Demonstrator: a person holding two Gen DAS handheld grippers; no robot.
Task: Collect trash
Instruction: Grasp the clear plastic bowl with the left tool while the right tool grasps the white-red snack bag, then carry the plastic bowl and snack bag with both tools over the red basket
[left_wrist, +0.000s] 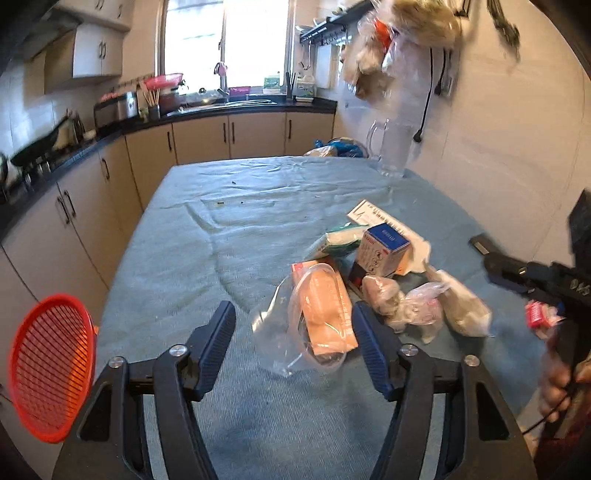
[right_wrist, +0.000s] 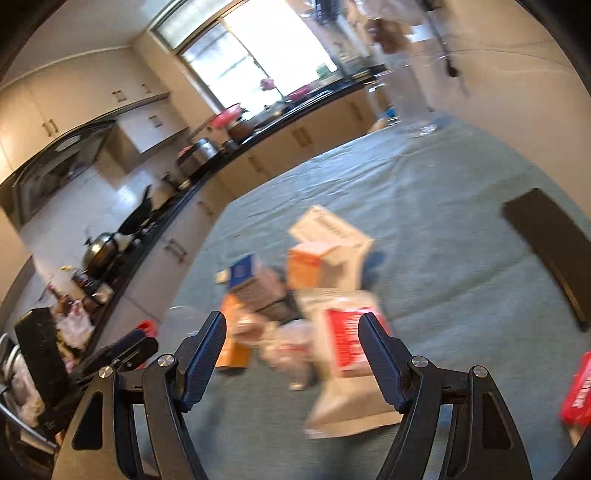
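Trash pile (left_wrist: 373, 280) lies on the blue-covered table (left_wrist: 258, 206). Left gripper (left_wrist: 294, 349) hovers spread before it. Right gripper (right_wrist: 291, 360), tilted, likewise spread and empty.

A home kitchen: sink (left_wrist: 236, 101), cabinets (left_wrist: 229, 136), wok (right_wrist: 101, 253) on the counter.

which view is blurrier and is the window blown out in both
Right wrist view is blurrier: the trash pile smears with motion and its box print is unreadable. Left wrist view is sharper on the pile, blurred only at the hanging bags. The window is overexposed to white in both views.
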